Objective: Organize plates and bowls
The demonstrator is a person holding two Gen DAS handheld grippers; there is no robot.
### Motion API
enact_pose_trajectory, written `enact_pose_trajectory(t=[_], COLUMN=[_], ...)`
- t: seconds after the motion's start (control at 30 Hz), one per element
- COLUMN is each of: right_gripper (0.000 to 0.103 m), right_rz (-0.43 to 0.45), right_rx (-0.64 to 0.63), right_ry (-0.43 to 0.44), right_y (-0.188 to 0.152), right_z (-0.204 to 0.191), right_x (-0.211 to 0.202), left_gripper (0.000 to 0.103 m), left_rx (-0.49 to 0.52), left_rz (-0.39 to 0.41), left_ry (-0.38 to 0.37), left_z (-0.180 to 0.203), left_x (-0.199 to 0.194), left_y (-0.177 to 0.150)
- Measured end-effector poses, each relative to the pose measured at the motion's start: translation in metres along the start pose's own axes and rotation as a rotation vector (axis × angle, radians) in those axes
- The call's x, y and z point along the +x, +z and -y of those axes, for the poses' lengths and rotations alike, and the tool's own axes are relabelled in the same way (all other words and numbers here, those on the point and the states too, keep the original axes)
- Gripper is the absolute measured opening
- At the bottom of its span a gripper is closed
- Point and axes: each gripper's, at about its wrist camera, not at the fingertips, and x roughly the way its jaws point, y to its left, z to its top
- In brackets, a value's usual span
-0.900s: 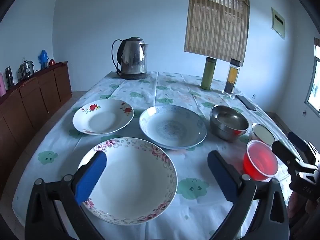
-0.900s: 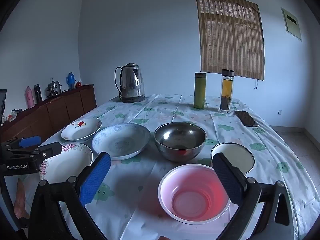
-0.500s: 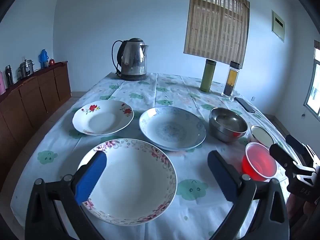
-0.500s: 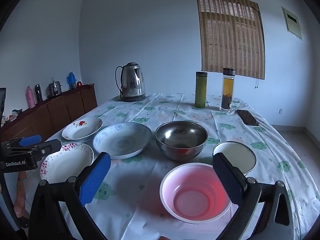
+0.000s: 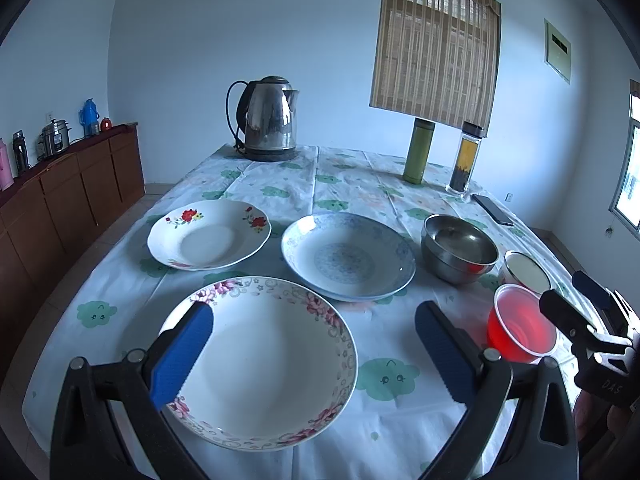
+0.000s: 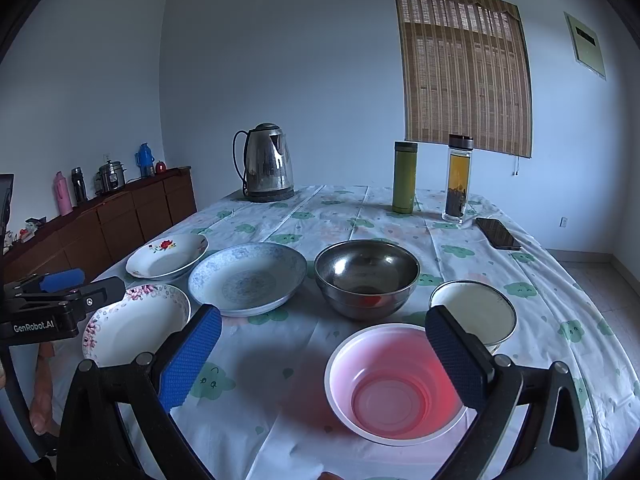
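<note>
I count three plates on the bench: a pink-flowered white plate (image 5: 264, 356) nearest, a red-flowered one (image 5: 208, 234), a blue-patterned one (image 5: 348, 256). Three bowls right: steel (image 6: 366, 276), cream (image 6: 474, 310), red plastic (image 6: 394, 382). My left gripper (image 5: 314, 356) and right gripper (image 6: 322, 358) have fingers wide apart, empty.

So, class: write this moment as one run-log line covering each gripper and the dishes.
left gripper: open, over pink-floral white plate | right gripper: open, over red plastic bowl | nothing held

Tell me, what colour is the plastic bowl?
The plastic bowl is pinkish red, clearest in the right wrist view.
</note>
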Motion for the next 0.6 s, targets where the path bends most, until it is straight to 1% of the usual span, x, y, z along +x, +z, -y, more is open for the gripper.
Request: enact_pose_trajectory(t=[0.33, 0.6], right_gripper=[0.102, 0.102], right_rz=[-0.007, -0.007], right_rx=[-0.001, 0.003], right_ry=[0.006, -0.005], right_y=[-0.0005, -0.0003], right_z=[-0.0006, -0.0004], right_x=[0.0011, 0.0027], left_gripper=[0.103, 0.103], left_rx=[0.000, 0.000], left_rz=[0.002, 0.001], left_ry=[0.003, 0.007], left_z=[-0.0010, -0.0020], left_x=[0.0004, 0.0005], left_y=[-0.0010, -0.0010])
